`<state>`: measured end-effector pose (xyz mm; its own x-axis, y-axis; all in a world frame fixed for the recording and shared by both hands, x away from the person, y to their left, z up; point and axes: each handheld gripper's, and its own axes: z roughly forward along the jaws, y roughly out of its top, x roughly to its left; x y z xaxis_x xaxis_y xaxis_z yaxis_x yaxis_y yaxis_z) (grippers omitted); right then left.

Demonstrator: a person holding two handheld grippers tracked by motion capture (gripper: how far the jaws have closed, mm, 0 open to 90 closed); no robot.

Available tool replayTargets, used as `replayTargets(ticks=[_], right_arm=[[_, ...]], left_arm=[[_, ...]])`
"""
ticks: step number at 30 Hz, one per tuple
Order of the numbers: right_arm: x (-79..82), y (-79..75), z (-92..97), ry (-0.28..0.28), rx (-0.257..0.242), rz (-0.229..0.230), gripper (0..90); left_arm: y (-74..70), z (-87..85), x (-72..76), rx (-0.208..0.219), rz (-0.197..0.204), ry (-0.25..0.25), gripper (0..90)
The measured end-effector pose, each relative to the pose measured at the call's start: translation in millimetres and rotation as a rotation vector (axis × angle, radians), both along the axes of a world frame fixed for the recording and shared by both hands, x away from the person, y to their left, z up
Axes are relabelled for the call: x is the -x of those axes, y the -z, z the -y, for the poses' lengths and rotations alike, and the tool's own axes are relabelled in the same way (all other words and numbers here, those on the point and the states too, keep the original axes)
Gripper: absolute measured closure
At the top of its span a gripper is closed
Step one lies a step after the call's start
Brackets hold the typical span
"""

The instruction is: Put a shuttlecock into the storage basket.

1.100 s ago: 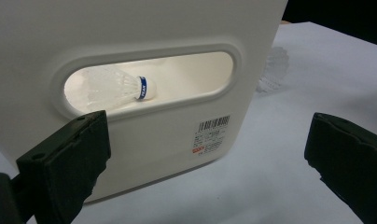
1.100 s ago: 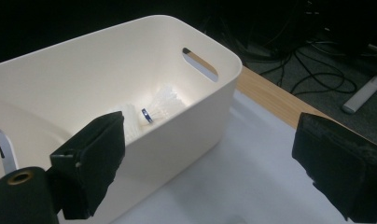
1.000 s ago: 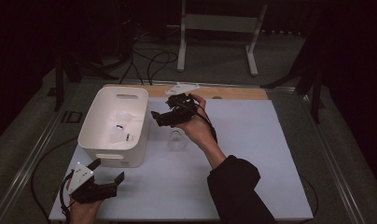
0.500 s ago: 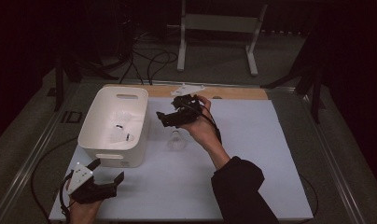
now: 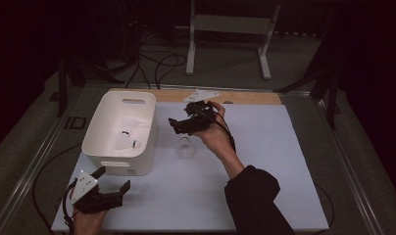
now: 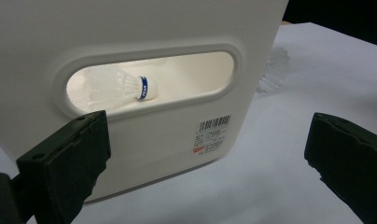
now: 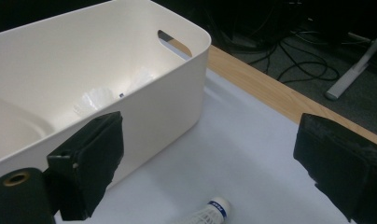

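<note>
Your right claw [image 5: 179,125] is hanging above the middle of the surface [image 5: 284,161], just beside the white bin [image 5: 104,142], with its jaws standing wide apart and nothing between them. The shuttlecock [image 5: 185,147] is lying on the surface right below that claw, near the bin's right wall; in the right gripper view its cork end with the blue band [image 7: 218,207] is showing low between the jaws, apart from both of them.

Your left claw [image 5: 112,183] is sitting near the near-left corner of the surface, just in front of the bin's near wall, and its jaws are also spread wide with nothing in them. Through the handle slot in the left gripper view you are looking at another shuttlecock [image 6: 119,88] lying inside the bin, its blue-banded cork pointing to the right of that view. More white shuttlecocks [image 5: 125,139] are lying on the bin's floor in the high view.
</note>
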<state>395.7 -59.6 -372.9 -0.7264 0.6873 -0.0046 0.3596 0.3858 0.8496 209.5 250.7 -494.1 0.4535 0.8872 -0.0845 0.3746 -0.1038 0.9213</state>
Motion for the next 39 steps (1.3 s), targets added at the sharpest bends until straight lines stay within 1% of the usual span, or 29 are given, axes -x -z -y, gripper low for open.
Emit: replayTargets(ticks=[6, 7, 13, 17, 18, 22, 33, 39], right_arm=[[-0.9, 5.5, 5.5, 0.010, 0.011, -0.010, 8.4], [-1.2, 6.4, 6.4, 0.012, 0.004, -0.010, 8.4], [-0.8, 10.0, 11.1, 0.025, 0.021, -0.011, 8.5], [0.3, 12.8, 12.6, 0.030, 0.029, -0.021, 8.9], [0.3, 13.7, 13.1, 0.031, 0.038, -0.019, 8.8], [0.3, 16.7, 15.1, 0.035, 0.037, -0.018, 8.9], [1.7, 25.2, 19.9, 0.047, 0.065, -0.021, 9.3], [1.4, 29.0, 22.7, 0.055, 0.068, -0.023, 9.2]], left_arm=[[0.1, 0.0, -0.1, -0.001, -0.001, -0.001, 1.0], [0.1, 0.0, -0.1, -0.001, -0.001, -0.001, 1.0], [0.1, -0.1, 0.0, -0.001, -0.001, -0.002, 1.0], [0.0, 0.0, 0.0, 0.002, 0.001, -0.002, 1.0], [-0.1, -0.1, 0.1, 0.000, -0.001, -0.002, 1.0], [0.1, 0.0, 0.0, 0.001, 0.001, -0.002, 1.0], [0.0, -0.1, 0.1, -0.001, 0.000, -0.001, 1.0], [0.1, 0.1, 0.0, 0.001, 0.000, -0.002, 1.0]])
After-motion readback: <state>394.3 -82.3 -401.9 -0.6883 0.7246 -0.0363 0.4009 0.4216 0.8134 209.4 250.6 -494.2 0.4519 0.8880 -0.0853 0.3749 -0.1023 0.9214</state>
